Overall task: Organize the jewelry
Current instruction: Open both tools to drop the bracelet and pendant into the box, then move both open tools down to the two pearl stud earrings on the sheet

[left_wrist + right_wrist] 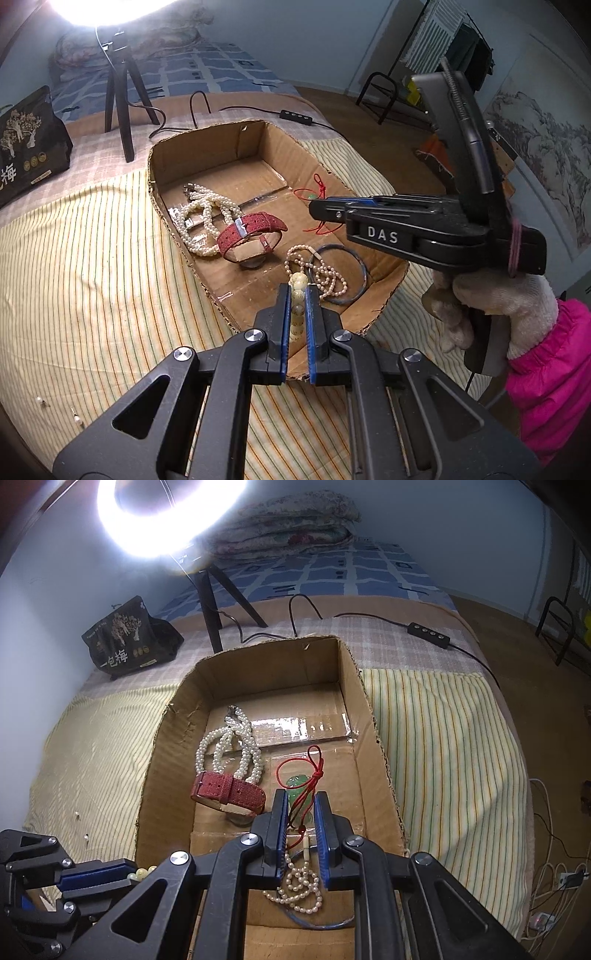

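Where legible, "DAS" on right claw [325, 214]

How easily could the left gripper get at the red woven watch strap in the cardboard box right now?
Probably not easily: the left gripper is shut on a cream bead bracelet. The red woven watch strap lies uncovered in the cardboard box.

box [373, 738] on bed, watch [229, 794] in box before pearls [231, 746], bag [129, 638] left behind
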`<state>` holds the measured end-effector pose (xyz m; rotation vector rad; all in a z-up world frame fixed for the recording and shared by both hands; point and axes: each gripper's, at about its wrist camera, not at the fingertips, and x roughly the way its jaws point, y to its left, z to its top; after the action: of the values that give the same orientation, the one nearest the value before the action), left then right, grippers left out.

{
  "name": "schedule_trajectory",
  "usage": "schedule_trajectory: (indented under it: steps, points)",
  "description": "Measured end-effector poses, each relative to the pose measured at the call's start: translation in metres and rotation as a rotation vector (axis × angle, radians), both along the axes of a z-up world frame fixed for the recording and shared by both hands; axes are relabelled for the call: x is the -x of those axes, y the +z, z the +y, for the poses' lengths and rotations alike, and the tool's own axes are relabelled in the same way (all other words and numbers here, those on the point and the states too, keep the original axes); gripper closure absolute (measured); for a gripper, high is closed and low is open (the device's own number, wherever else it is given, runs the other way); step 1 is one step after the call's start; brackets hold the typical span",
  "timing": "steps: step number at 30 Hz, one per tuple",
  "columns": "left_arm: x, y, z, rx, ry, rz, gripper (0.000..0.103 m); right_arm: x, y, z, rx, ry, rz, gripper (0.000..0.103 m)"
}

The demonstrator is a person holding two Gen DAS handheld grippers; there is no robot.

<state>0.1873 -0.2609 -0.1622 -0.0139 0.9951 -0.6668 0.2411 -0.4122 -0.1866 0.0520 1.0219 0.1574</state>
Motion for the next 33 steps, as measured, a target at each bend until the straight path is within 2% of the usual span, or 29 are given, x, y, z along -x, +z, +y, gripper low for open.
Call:
schedule_trajectory:
  steps: [2,4,11,12,13,14,15,16,17,20,21,25,27,33]
  points:
    - [0.001,0.001,0.0,0.0,-0.006,-0.005,0.098,0.0,-0.001,0.0,0.003,-0.001,0.001,0.089]
    - [0.002,0.001,-0.001,-0.004,-0.007,-0.011,0.098,0.0,-0.001,0.0,0.001,-0.004,0.0,0.082]
    - [0.004,0.005,0.0,-0.008,-0.014,-0.02,0.098,0.0,0.004,0.003,0.015,-0.005,-0.015,0.073]
    - [0.004,0.005,0.0,-0.01,-0.015,-0.024,0.098,0.001,0.004,0.003,0.016,-0.006,-0.015,0.069]
    - [0.005,0.006,0.0,-0.015,-0.017,-0.028,0.097,0.001,0.005,0.003,0.018,-0.007,-0.017,0.06]
    - [0.006,0.006,0.0,-0.018,-0.019,-0.032,0.092,0.001,0.006,0.003,0.022,-0.01,-0.019,0.054]
    - [0.006,0.006,0.0,-0.021,-0.021,-0.037,0.086,0.002,0.007,0.003,0.03,-0.015,-0.026,0.043]
    - [0.008,0.007,0.001,-0.02,-0.022,-0.043,0.072,0.003,0.008,0.003,0.038,-0.023,-0.035,0.035]
    - [0.009,0.008,0.001,-0.017,-0.022,-0.051,0.065,0.004,0.01,0.003,0.04,-0.029,-0.041,0.033]
    - [0.011,0.011,0.002,-0.021,-0.021,-0.069,0.064,0.005,0.013,0.004,0.045,-0.038,-0.044,0.025]
    - [0.012,0.012,0.003,-0.024,-0.021,-0.071,0.064,0.005,0.014,0.004,0.049,-0.043,-0.044,0.019]
    - [0.014,0.016,0.006,-0.029,-0.018,-0.082,0.063,0.008,0.021,0.006,0.056,-0.057,-0.061,0.014]
    - [0.014,0.019,0.009,-0.03,-0.015,-0.087,0.058,0.01,0.025,0.007,0.059,-0.066,-0.065,0.011]
    - [0.021,0.028,0.019,-0.04,-0.01,-0.118,0.057,0.015,0.032,0.012,0.087,-0.092,-0.048,0.011]
